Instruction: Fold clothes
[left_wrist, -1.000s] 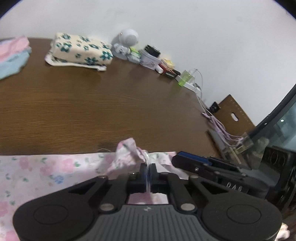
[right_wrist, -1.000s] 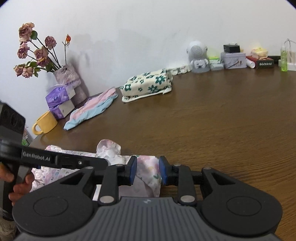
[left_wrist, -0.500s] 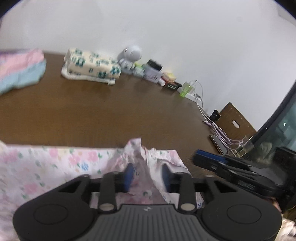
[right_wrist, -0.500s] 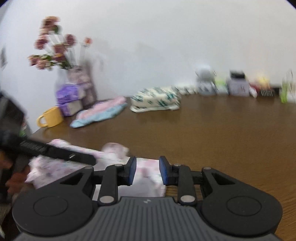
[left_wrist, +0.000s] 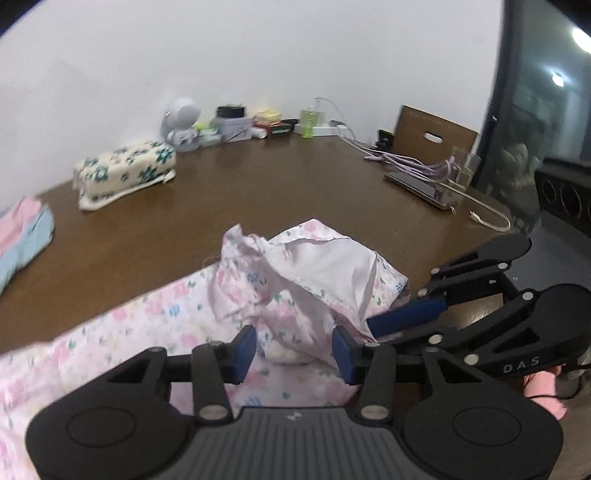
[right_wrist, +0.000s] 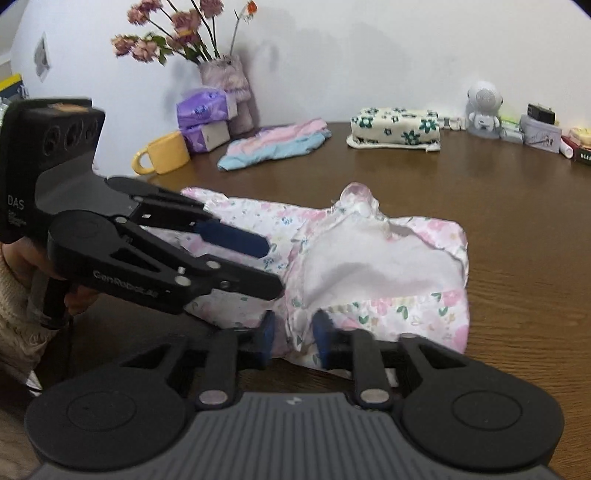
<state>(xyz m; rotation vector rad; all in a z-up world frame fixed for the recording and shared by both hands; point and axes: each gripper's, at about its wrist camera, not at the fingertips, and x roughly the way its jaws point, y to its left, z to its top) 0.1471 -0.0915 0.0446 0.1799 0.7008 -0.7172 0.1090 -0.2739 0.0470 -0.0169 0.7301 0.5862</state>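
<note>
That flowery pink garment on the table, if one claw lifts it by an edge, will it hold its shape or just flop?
Probably flop: the flowery pink garment already lies crumpled in soft folds with its white lining turned out. It looks thin, so likely light. On the smooth wooden table it would likely slide or bunch when pushed.

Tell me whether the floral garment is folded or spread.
Partly folded: the floral garment has one end turned back, white lining up, and bunched.

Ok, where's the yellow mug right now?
In the right wrist view, the yellow mug stands at the table's far left, beside the purple tissue packs and below the flower vase.
</note>
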